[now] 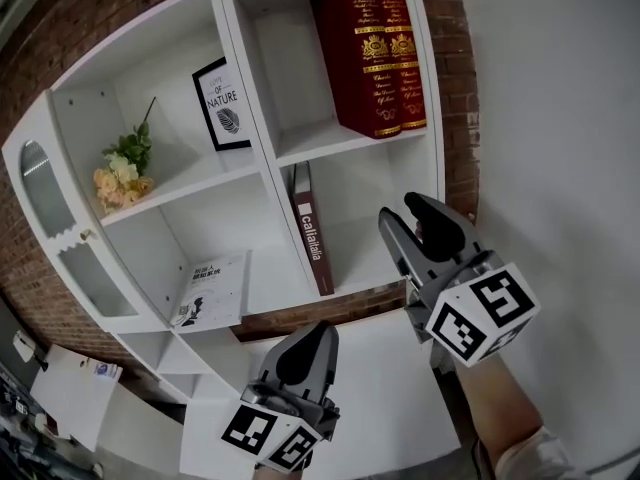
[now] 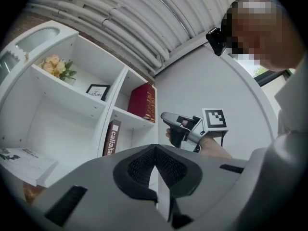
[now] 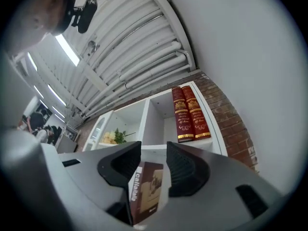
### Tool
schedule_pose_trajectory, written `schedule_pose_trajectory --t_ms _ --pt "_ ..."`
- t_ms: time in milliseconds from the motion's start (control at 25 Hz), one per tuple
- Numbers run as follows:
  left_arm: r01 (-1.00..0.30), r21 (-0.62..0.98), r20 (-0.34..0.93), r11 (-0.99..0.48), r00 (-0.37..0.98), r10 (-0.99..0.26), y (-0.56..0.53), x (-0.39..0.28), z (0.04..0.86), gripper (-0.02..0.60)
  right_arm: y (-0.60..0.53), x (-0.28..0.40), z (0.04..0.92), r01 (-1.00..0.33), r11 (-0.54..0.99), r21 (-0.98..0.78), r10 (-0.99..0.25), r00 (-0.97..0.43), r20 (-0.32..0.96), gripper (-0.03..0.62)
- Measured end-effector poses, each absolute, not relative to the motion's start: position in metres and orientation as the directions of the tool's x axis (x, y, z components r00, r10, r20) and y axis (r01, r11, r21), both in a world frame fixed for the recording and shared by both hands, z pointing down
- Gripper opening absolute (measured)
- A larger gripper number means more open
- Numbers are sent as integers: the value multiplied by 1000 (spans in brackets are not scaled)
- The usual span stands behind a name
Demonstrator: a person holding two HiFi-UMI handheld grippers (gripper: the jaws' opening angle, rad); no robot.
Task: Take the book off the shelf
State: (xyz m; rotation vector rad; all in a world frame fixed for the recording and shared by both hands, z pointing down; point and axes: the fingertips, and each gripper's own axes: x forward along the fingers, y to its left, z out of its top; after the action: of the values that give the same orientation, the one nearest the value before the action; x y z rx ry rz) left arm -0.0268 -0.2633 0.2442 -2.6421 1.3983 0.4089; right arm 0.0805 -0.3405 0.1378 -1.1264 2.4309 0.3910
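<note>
Ahead, book [image 1: 308, 230] beyond right gripper [image 1: 400, 209].

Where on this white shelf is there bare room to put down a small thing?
Two free patches: left of the red books, up to the white divider, and right of the brown book, up to the side wall. Crowded: the flowers and framed print share one compartment, and a booklet covers much of the floor below.

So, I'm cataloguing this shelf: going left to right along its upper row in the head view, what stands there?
flowers → framed print → red books
</note>
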Motion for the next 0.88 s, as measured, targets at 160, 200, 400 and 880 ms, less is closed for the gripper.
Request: schedule_pose_trajectory --t_ms 160,200,400,880 --pt "-795 11 -315 -607 573 -757 -287 -24 226 11 -375 87 101 -845 523 109 -710 -503 -493 167" --pt "-787 6 -320 -617 583 -747 -293 -22 220 12 -382 88 91 -855 507 112 -718 -491 -494 170" --pt "-755 -31 -360 -655 619 -698 -312 -17 183 12 -414 89 55 -896 425 129 -759 -430 -489 204" --pt "-722 -48 -395 -690 648 -651 -328 -17 165 12 -470 89 41 -948 276 160 -844 -319 -432 235"
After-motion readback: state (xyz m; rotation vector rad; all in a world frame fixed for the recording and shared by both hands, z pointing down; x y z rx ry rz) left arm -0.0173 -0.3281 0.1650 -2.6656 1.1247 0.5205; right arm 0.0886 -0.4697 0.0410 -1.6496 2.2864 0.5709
